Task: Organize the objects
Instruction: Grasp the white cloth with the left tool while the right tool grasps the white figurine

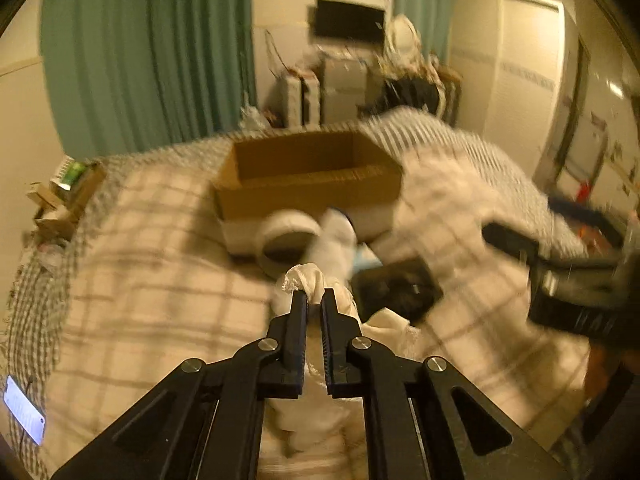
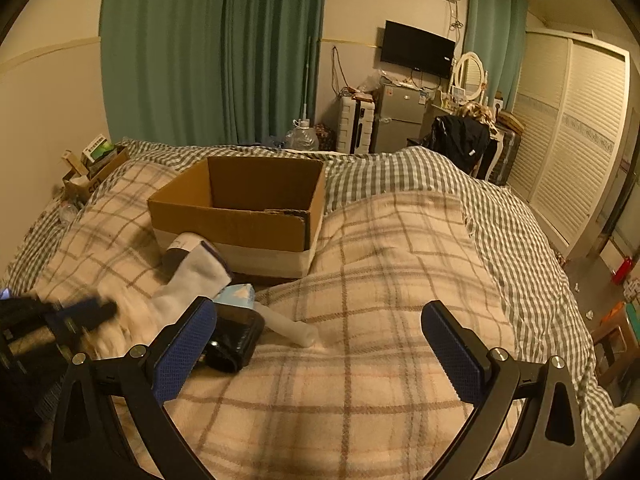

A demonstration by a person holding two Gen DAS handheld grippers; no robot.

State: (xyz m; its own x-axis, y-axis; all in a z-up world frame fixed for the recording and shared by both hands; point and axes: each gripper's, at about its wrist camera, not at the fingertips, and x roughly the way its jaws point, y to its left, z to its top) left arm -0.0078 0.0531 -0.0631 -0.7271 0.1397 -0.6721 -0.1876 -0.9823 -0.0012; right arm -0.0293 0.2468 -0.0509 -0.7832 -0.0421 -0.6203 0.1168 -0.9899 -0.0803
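Gaping cardboard box [image 2: 240, 216], seemingly empty; left tool [image 1: 314, 300] pinching white bag [image 1: 306, 278].

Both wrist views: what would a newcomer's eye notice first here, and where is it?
First, the open cardboard box in the middle of the bed, on the plaid blanket. Next, the small pile just in front of it: a white sock, a black wallet-like case and a roll of tape. Finally, the left gripper, shut on a white plastic bag, while the right gripper is wide open.
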